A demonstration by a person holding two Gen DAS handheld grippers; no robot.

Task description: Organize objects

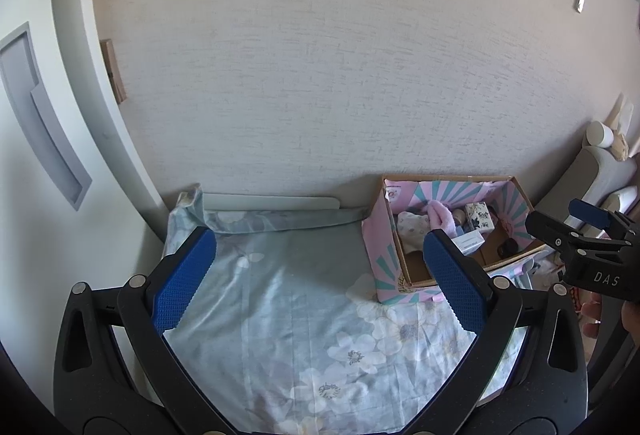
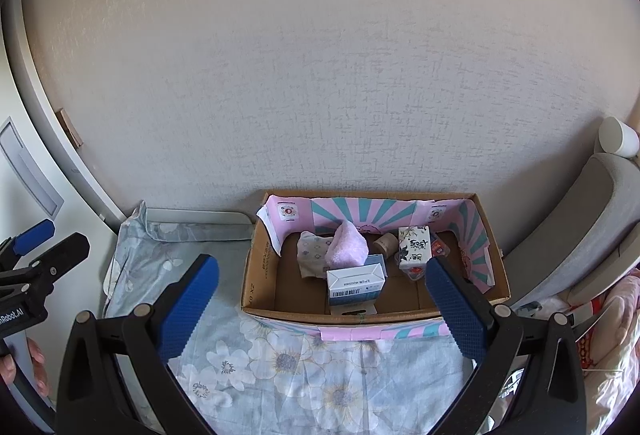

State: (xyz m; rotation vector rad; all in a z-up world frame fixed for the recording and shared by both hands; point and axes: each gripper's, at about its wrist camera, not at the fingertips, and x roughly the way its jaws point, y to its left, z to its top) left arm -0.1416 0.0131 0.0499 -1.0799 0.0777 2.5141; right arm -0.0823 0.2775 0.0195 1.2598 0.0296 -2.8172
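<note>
An open cardboard box (image 2: 280, 267) with pink and teal printed flaps stands on the floral sheet against the wall. Inside lie a pink fluffy cloth (image 2: 346, 245), a white carton with a barcode (image 2: 356, 283), a flower-printed carton (image 2: 414, 247), a small brown roll (image 2: 386, 243) and a pale patterned cloth (image 2: 312, 251). My right gripper (image 2: 320, 263) hangs open just in front of the box with nothing between its fingers. My left gripper (image 1: 320, 239) is open and empty over bare sheet, left of the box (image 1: 380, 255). Each gripper shows at the other view's edge: the right gripper (image 1: 554, 213), the left gripper (image 2: 66, 235).
The floral sheet (image 2: 280, 363) covers the surface. A textured wall (image 2: 320, 95) rises right behind the box. A grey cushion (image 2: 580, 227), a white cylinder (image 2: 618, 143) and pink fabric (image 2: 616, 315) sit to the right. A white door frame (image 1: 80, 115) stands at the left.
</note>
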